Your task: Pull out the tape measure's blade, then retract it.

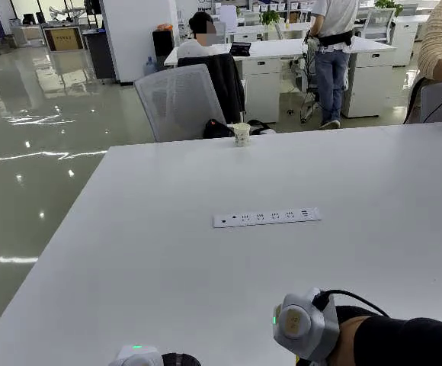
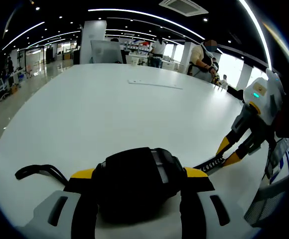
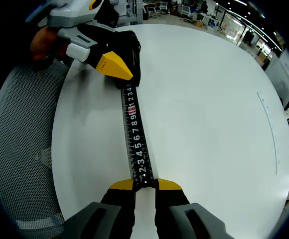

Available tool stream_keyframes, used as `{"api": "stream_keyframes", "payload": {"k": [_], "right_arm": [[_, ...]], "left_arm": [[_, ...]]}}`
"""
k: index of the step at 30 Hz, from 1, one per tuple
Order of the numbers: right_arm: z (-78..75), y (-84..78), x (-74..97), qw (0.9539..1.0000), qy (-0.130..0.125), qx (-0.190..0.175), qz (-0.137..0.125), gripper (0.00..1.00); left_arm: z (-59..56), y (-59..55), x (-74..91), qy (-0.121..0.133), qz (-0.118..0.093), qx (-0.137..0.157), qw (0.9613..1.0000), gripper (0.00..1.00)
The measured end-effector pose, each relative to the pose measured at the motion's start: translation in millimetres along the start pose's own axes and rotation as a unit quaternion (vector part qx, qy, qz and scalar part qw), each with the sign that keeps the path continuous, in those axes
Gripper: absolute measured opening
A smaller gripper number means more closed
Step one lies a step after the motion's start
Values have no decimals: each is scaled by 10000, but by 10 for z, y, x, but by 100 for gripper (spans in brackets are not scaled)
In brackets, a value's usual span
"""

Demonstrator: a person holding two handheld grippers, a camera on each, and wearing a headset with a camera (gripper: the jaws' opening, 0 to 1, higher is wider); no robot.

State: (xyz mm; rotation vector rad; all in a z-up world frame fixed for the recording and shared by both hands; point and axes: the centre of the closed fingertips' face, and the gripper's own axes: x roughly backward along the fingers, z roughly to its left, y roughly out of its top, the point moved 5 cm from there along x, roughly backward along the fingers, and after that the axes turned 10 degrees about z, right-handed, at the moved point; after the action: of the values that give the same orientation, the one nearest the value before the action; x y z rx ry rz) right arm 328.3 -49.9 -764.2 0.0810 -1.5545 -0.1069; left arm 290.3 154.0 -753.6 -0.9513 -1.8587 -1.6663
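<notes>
A black tape measure (image 2: 134, 186) sits at the near edge of the white table (image 2: 109, 109), and my left gripper (image 2: 140, 174) is shut on its body, one yellow-tipped finger on each side. Its wrist strap (image 2: 35, 171) trails to the left. The black blade (image 3: 134, 134) with white numbers is drawn out flat over the tabletop, roughly a dozen centimetres showing. My right gripper (image 3: 144, 185) is shut on the blade's end. In the right gripper view the tape measure (image 3: 130, 47) lies at the far end of the blade, in the left gripper (image 3: 119, 62).
A white power strip (image 1: 267, 217) lies mid-table and a paper cup (image 1: 241, 134) stands at the far edge. A grey mesh chair (image 1: 179, 103) stands behind the table, another (image 3: 20, 149) at my side. People work at desks beyond.
</notes>
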Motion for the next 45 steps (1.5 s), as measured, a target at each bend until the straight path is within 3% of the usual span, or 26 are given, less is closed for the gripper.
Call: {"api": "stream_keyframes", "payload": {"k": [45], "right_arm": [[19, 135, -13, 10000, 0, 30, -63, 11]], "left_arm": [[5, 3, 8, -6, 5, 6, 10000, 63]]}}
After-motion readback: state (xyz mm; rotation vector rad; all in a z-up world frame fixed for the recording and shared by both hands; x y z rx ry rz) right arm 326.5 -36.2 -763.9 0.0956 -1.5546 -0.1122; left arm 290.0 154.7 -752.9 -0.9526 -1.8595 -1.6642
